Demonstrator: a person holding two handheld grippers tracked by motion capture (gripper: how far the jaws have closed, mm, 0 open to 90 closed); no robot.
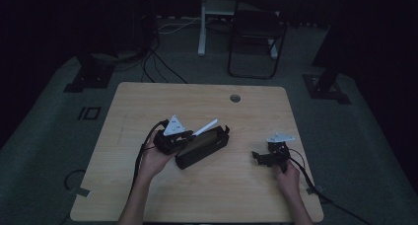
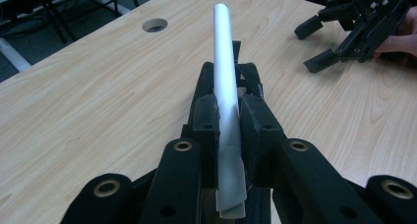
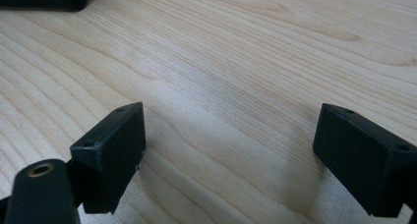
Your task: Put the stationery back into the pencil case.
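Dim room, pale wooden tabletop (image 1: 148, 106) with a round cable hole (image 1: 235, 97) near its far edge. Left hand-held gripper (image 1: 183, 137) sits a little left of the tabletop's centre, held from below by the person's left hand (image 1: 154, 161); a grey three-cornered plate rides on top and a cable trails off toward the near-left. In the left gripper view its jaws are clamped on a white tube (image 2: 225, 86), which runs straight out between the pads and points toward the far edge; the tube's near end looks flattened where it is pinched. In the high view the tube slants up and to the right over a long black case (image 1: 203, 147) lying at the tabletop's centre, its top apparently open; whether the tube touches the case cannot be told. Right hand-held gripper (image 1: 260, 158) rests toward the near-right part of the tabletop, well apart from the case, the right hand (image 1: 287, 178) behind it. In the right gripper view its jaws stand wide apart over bare wood, nothing between them, with a dark corner of the case at the upper left.
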